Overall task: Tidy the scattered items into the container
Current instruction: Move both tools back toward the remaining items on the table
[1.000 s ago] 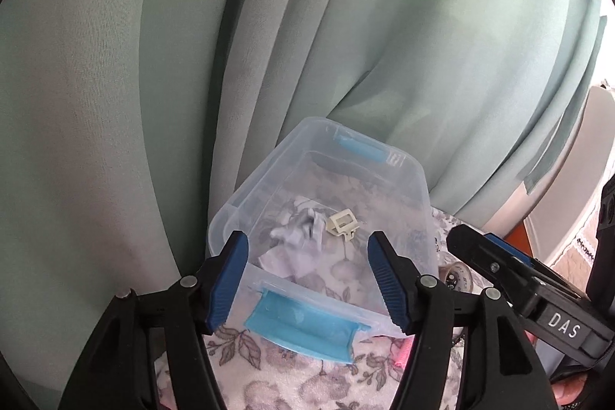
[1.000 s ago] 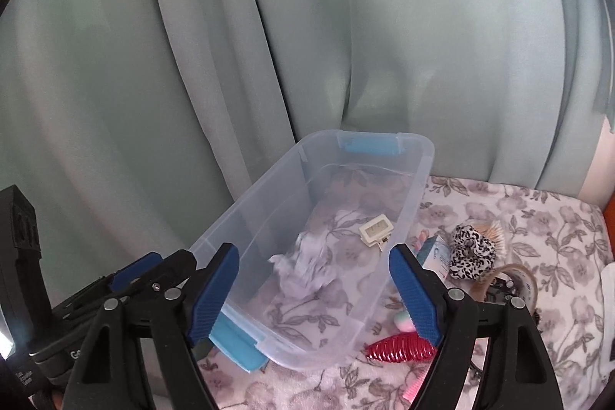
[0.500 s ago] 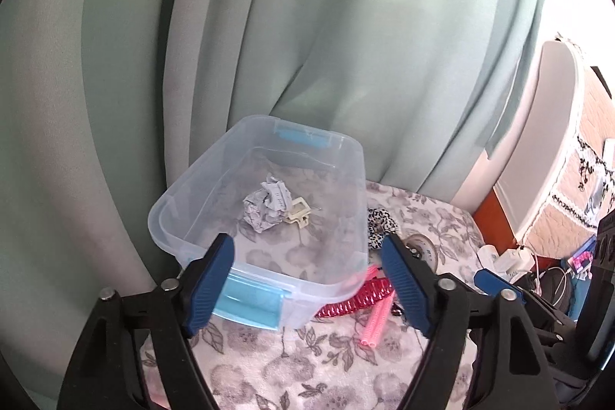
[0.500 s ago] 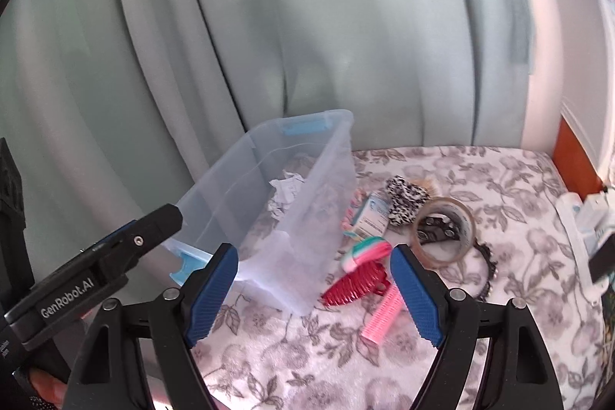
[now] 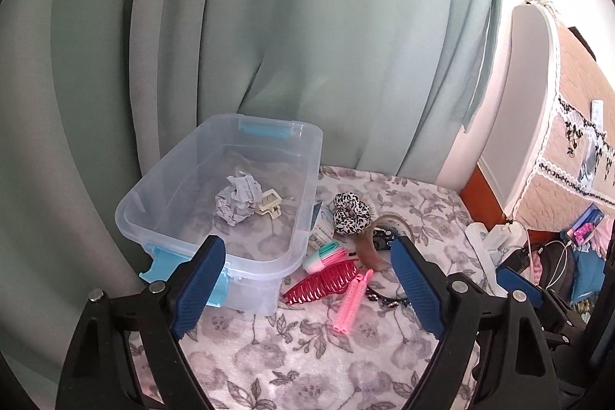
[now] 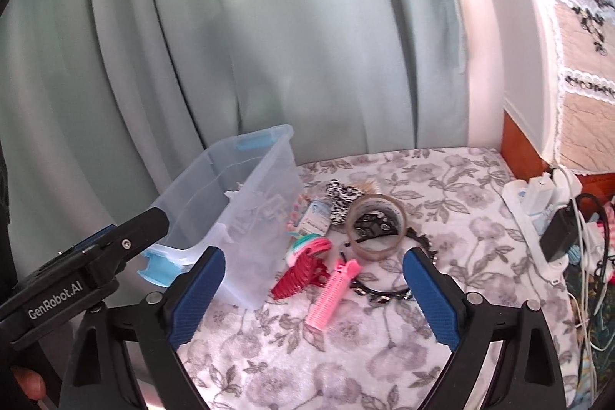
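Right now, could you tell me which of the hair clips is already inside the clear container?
The small cream claw clip, lying beside the crumpled paper in the container. The red claw clip and the pink clip still lie outside on the floral cloth.

Two fisheye views, each looking forward and downward along the blue fingers of its own hand-held gripper, left and right, at a flowered cover before a green curtain. From the left wrist, down into the clear container at centre left; from the right wrist, nearer the tape roll at centre, container side-on. Shared by both: container, red claw clip, pink roller, tape roll, curtain; left hand-held gripper also at lower left of the right view.
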`<state>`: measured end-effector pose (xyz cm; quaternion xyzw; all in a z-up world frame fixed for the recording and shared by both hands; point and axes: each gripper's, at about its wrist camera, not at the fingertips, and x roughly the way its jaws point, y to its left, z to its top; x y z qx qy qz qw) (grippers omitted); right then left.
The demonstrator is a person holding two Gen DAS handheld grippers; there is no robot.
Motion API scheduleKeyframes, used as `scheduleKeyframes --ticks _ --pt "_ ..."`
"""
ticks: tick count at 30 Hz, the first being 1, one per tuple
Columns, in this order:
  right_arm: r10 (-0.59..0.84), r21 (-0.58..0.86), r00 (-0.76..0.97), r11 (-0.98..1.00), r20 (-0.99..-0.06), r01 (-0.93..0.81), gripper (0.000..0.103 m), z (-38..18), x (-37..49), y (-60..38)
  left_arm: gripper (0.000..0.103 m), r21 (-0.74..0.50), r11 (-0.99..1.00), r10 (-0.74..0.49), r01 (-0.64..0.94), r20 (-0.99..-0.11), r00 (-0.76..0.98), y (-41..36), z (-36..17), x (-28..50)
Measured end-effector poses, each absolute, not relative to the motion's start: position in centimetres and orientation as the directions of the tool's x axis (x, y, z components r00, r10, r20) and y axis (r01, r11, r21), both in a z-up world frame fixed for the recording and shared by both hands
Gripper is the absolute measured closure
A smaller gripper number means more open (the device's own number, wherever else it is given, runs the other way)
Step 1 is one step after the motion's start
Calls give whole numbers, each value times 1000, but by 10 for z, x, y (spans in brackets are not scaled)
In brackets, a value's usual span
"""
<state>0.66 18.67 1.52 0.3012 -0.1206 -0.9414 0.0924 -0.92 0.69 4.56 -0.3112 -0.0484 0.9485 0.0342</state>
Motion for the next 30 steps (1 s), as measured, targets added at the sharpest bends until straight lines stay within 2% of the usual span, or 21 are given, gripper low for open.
scheduleKeyframes --ticks 3,7,10,22,30 --pt "-232 293 -801 -953 -551 74 0 8 7 198 14 -105 -994 98 -43 -599 -795 16 43 -11" --pt "-215 300 -799 -953 -561 45 0 -1 5 211 14 -97 -994 106 -58 -615 -782 25 36 -16" --pt "-203 306 -795 -952 -571 24 0 -10 3 220 3 -93 -993 110 -66 -624 -773 31 27 -20" --pt "-124 284 -764 -955 -634 -80 0 -59 -15 244 0 -114 -989 151 -99 -702 -696 46 -30 -40" --pt "-127 270 -695 -958 -708 -100 0 -95 -32 253 0 -101 -987 157 -125 -773 -614 58 -68 -58"
